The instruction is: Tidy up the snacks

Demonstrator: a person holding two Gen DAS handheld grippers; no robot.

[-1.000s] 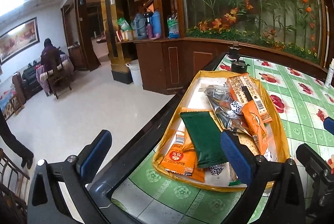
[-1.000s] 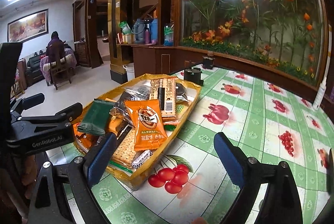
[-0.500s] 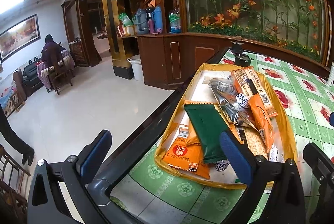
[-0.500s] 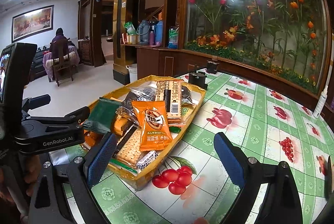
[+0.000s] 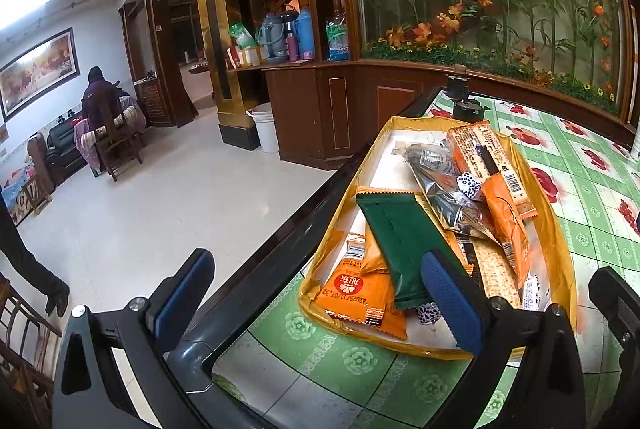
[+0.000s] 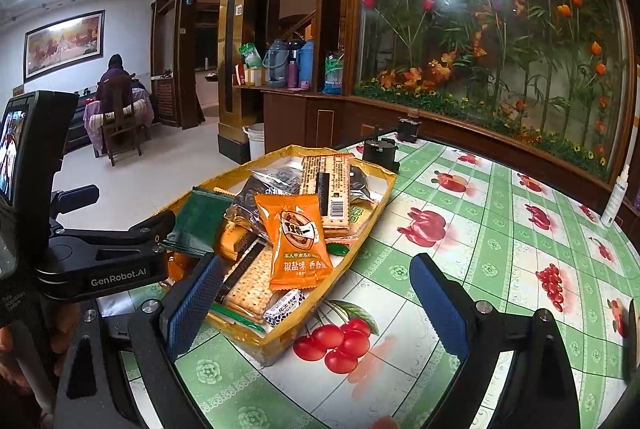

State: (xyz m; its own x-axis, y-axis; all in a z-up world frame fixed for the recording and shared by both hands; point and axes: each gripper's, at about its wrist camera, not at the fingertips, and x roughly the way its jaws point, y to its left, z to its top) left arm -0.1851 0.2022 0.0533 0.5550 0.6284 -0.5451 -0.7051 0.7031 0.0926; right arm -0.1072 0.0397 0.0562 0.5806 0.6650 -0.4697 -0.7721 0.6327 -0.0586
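A: Where are the snacks?

B: In the yellow tray [image 6: 366, 225] on the table [image 6: 500, 229], near its edge. A green packet [image 5: 404, 245] lies on the pile. An orange packet [image 6: 298, 241] lies beside it.

A: What about the claws?

B: The left gripper [image 5: 316, 303] is wide open and holds nothing. It hangs near the tray. The right gripper [image 6: 316, 309] is wide open too, with nothing in it, just beside the tray.
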